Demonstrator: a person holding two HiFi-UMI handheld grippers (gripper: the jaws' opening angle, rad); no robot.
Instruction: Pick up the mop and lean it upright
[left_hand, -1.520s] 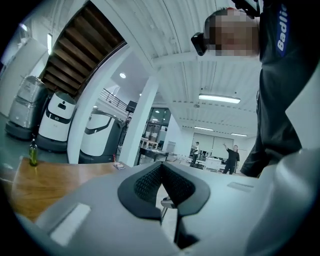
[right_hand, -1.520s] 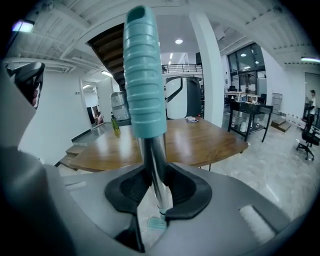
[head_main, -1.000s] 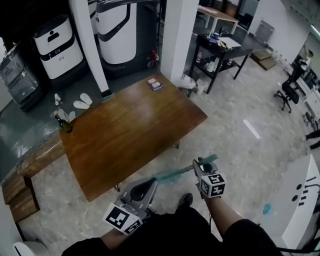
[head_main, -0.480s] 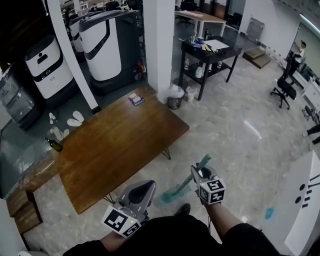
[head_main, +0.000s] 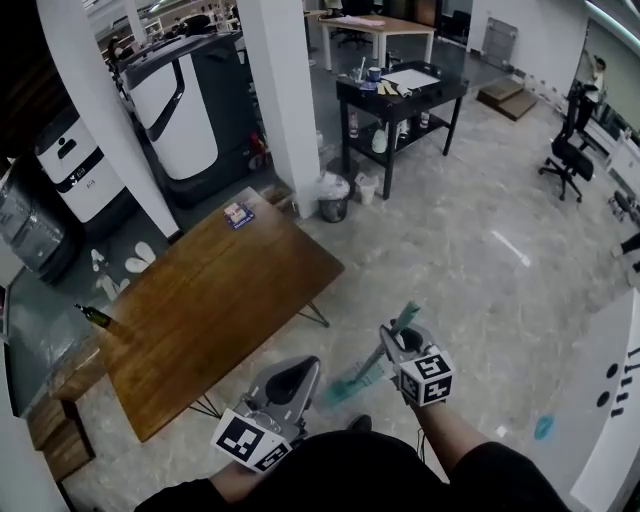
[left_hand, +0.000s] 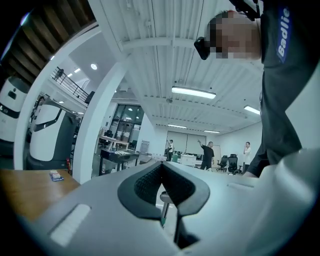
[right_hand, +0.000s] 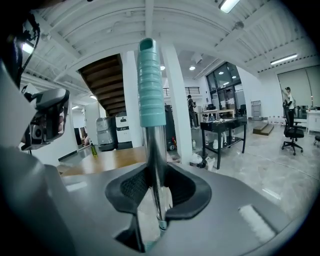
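The right gripper (head_main: 398, 343) holds the slanting teal-handled mop (head_main: 352, 382), its ribbed end poking up past the fingers (lower end over the pale marble floor (head_main: 480, 270)). The left gripper (head_main: 297, 372) hovers just left, near the brown wooden surface (head_main: 200, 310).

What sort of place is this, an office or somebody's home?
Probably an open-plan office or lab, not a home: a black desk holding supplies, a rolling office chair, and big white machines parked behind the wooden table.
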